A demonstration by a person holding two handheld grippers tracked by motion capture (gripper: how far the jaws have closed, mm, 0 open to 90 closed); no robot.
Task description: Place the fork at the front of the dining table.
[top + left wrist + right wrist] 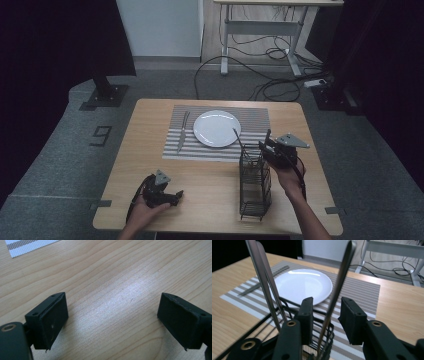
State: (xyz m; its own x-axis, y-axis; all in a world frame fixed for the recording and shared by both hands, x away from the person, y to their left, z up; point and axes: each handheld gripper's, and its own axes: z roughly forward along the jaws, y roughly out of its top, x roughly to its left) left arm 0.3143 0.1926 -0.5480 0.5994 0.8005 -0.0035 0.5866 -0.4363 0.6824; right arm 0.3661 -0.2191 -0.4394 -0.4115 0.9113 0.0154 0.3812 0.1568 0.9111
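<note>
From the high view, the right gripper (268,145) hangs over the far rim of a black wire cutlery caddy (254,187), with a white plate (217,128) on a striped placemat (255,120) just beyond it and a table knife (182,131) lying past the plate's other side; the left gripper (172,196) rests on the wooden table (140,165), well apart from all that. In the left gripper view its jaws stand wide with bare wood between them. In the right gripper view the jaws are part-open around a slim utensil handle (337,287), not yet clamped; two more handles (263,277) stand off to one side. The step looks like drawing cutlery from the caddy; next calls for closing, then lifting straight up.
</note>
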